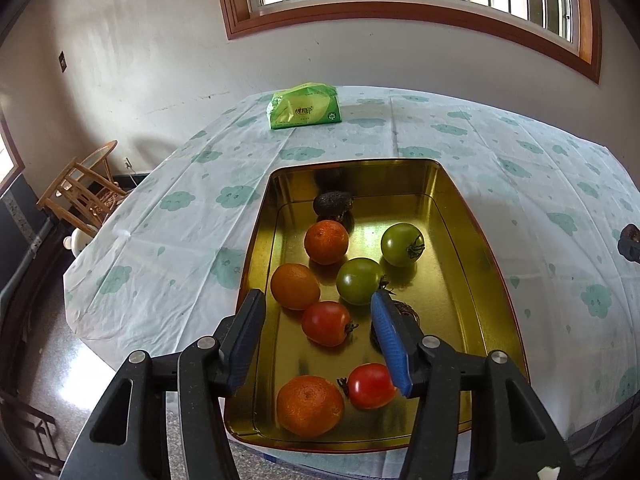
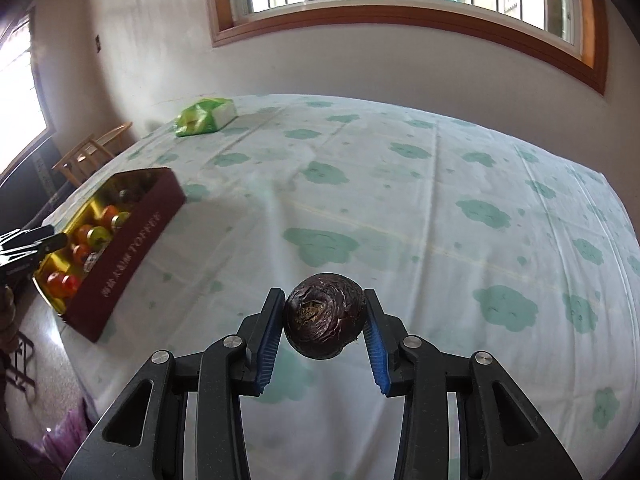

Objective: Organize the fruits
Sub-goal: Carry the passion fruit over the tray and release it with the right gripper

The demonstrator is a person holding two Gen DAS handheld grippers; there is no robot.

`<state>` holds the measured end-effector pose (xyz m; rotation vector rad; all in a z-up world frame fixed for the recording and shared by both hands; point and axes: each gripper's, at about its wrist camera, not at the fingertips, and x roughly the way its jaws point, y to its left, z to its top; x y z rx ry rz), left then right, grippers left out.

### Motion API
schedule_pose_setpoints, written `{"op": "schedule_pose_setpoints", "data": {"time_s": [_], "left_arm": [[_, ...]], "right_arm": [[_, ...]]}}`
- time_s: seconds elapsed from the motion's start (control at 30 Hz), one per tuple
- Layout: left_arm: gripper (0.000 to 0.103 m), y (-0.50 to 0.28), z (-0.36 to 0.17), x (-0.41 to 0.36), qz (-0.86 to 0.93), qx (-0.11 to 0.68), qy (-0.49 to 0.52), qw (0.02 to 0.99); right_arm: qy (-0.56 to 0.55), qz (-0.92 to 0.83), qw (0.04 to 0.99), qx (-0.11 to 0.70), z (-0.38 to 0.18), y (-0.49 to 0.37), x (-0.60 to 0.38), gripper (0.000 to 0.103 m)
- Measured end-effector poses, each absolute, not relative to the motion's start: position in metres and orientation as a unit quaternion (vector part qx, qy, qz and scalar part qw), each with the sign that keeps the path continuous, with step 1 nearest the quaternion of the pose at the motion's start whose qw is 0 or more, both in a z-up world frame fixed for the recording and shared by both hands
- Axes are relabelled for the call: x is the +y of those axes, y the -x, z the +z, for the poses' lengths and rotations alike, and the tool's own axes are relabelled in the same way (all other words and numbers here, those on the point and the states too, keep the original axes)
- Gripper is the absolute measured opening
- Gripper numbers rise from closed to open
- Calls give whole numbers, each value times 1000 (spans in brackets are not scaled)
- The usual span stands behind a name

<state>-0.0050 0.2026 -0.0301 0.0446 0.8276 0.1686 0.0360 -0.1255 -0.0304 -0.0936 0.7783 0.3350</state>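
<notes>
A gold tin [image 1: 360,164] on the table holds three oranges [image 1: 326,242], two green tomatoes [image 1: 402,244], two red tomatoes [image 1: 371,385] and a dark wrinkled fruit [image 1: 333,203] at its far end. Another dark fruit [image 1: 408,310] is half hidden behind the right-hand finger. My left gripper [image 1: 317,298] hovers open over the tin's near half, its pads touching no fruit. My right gripper [image 2: 323,296] is shut on a dark wrinkled fruit [image 2: 324,316], held above the cloth well to the right of the tin's maroon wall [image 2: 132,240].
A green tissue pack [image 1: 306,106] lies at the table's far side. The cloud-patterned tablecloth [image 2: 400,200] covers the table. A wooden chair [image 1: 84,184] stands beyond the left table edge. The tin sits close to the table's near-left edge.
</notes>
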Motion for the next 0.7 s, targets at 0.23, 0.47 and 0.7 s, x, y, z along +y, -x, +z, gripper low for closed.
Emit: {"op": "schedule_pose_setpoints", "data": {"time_s": [0.23,0.47,0.7], "left_arm": [[68,12,-28,212,96,391,-28,915],[72,16,-28,222,99,388,-22,916],[78,19,-28,232,107,385,-18,917]], "right_arm": [[61,248,897,361,-8,-25,-42,40],[79,307,876,364,-7,-23,25,40],[100,348,859,361,-6,-26,79,40]]}}
